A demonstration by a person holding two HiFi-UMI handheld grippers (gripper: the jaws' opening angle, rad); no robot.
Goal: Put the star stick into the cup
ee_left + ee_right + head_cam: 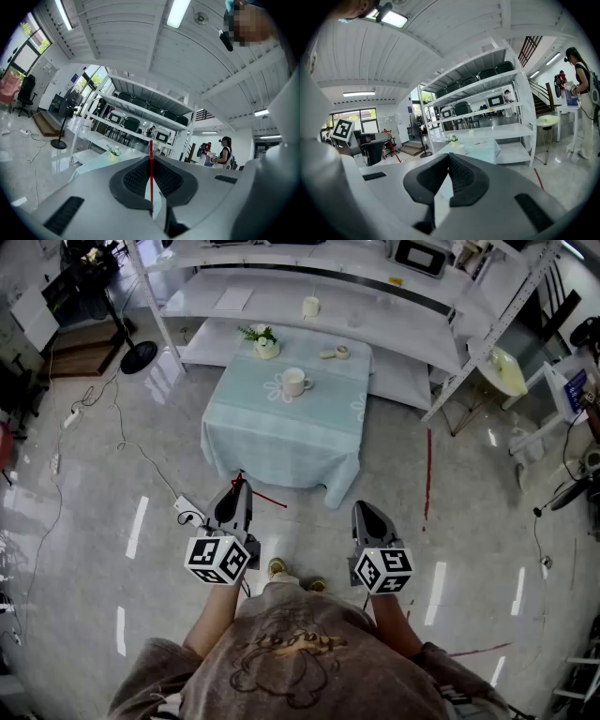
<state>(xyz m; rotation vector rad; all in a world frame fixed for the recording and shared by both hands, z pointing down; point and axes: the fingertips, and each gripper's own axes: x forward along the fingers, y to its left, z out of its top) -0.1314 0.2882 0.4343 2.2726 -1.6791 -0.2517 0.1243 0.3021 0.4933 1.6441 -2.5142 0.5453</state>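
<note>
A thin red star stick [151, 180] is pinched upright between the shut jaws of my left gripper [151, 159]. In the head view the stick [267, 497] juts out to the right of the left gripper [239, 487]. My right gripper [362, 508] is shut with nothing in it, also in its own view [449, 157]. Both grippers hang over the floor, well short of the low table [267, 437] with the pale teal cloth. A white cup [294, 382] stands on a flower doily at the table's middle. It shows small in the right gripper view [460, 146].
A small plant pot [265, 342] and a small object [336, 352] sit at the table's far side. A white shelving rack [309, 334] stands behind it, with another cup [310, 306] on a shelf. A power strip [187, 512], cables and a fan base [139, 355] lie left. A person [582, 93] stands far right.
</note>
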